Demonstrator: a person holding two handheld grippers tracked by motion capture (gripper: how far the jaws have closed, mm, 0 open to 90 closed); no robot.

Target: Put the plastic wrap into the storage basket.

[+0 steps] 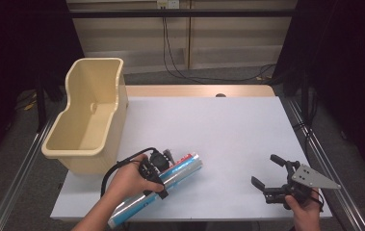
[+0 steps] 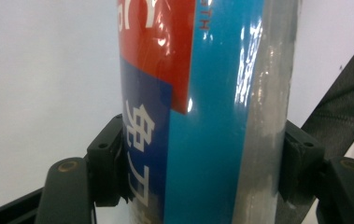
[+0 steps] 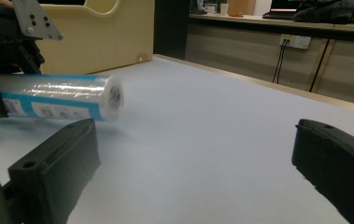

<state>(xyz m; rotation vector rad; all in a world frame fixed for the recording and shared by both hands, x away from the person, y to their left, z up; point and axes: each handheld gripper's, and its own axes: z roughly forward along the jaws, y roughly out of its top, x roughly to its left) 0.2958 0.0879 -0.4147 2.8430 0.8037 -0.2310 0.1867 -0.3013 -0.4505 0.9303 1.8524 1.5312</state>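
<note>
Roll [image 2: 202, 116] sits clamped crosswise between left gripper [image 2: 202, 172] jaws

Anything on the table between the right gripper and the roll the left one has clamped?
Nothing: the high view shows bare white tabletop between the open right gripper and the roll. The right gripper view agrees.

A pale grey desk [image 1: 228, 130] with a wooden far edge carries two things — a cream plastic tub [image 1: 89, 115] at its left edge and a film-wrapped roll [image 1: 182, 169] lying near the front.
</note>
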